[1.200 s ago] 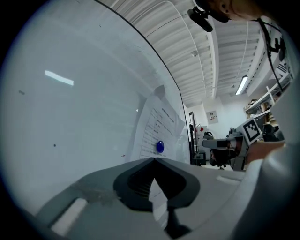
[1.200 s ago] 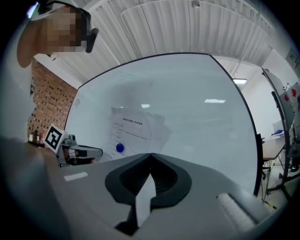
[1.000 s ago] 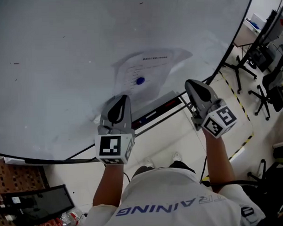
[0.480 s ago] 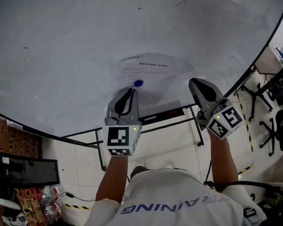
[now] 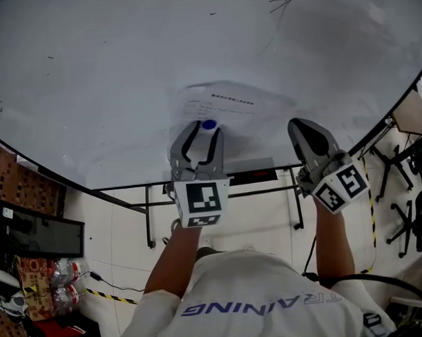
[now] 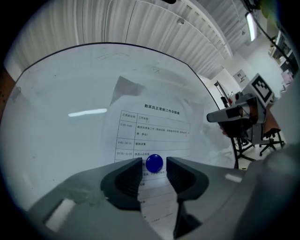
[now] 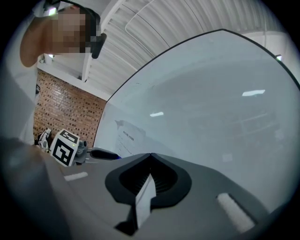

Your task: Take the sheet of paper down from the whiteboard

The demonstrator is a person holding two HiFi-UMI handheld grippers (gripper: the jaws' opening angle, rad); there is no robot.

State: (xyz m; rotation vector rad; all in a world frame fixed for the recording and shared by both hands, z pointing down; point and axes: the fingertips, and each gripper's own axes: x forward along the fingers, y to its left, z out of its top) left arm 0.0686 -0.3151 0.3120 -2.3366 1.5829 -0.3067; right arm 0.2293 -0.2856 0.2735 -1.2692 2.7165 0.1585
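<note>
Your left gripper [image 5: 203, 129] is opening its jaws around the blue magnet [image 6: 154, 162], and the pads aren't pressing it. Your right gripper [image 5: 303, 130] hangs closed and empty off to the side. The magnet pins the paper [image 6: 154, 126] to the whiteboard [image 5: 90, 79]. I judge this the unpinning step, so next close on the magnet and pull it off.

Both forearms reach forward from the torso, the left forearm [image 5: 178, 259] nearer the middle, the right forearm [image 5: 331, 236] out to the side. The left hand-held gripper [image 5: 203, 130] points level with its jaws opening. A blue magnet [image 6: 154, 162] sits between their tips, and neither pad touches it. The right hand-held gripper [image 7: 150, 155] tilts slightly upward, jaws closed together and empty.
</note>
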